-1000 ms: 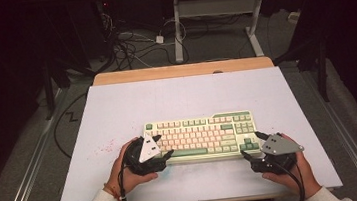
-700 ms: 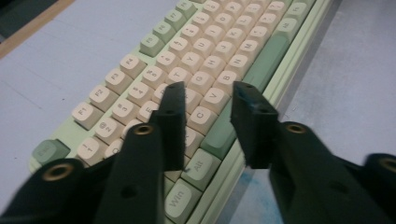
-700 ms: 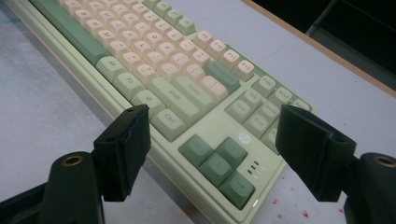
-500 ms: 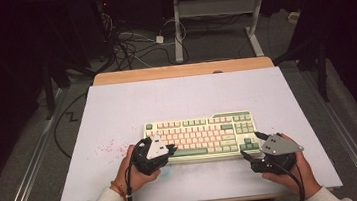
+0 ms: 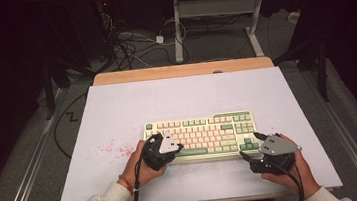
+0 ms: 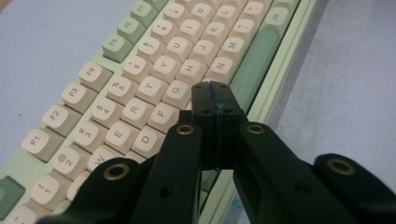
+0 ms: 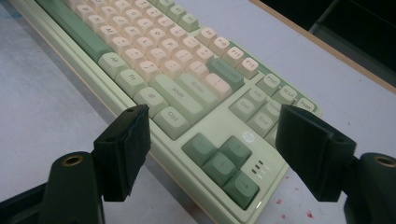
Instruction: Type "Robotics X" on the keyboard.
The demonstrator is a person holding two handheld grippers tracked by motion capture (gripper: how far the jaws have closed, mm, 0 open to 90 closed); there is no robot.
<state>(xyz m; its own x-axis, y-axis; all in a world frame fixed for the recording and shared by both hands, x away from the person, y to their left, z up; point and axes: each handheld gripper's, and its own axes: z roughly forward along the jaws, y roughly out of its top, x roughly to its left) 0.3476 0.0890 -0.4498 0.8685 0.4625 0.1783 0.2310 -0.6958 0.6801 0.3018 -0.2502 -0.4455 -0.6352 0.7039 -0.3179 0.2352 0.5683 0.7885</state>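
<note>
Left fingers pressed together over the keyboard's letter keys; right fingers spread wide at its arrow-key corner.

The left gripper (image 6: 211, 88) has just been closing: its fingers (image 6: 203, 100) now meet with nothing between them, tips poised above the V and B keys beside the green space bar (image 6: 254, 56). The right gripper (image 7: 212, 154) holds nothing, its fingers (image 7: 123, 151) standing wide apart on either side of the arrow keys (image 7: 224, 165) without touching them. The keyboard (image 5: 200, 134) lies flat on the white tabletop (image 5: 117, 107), near its front edge and about midway between its side edges. Red specks (image 5: 113, 148) dot the tabletop towards its left edge.
</note>
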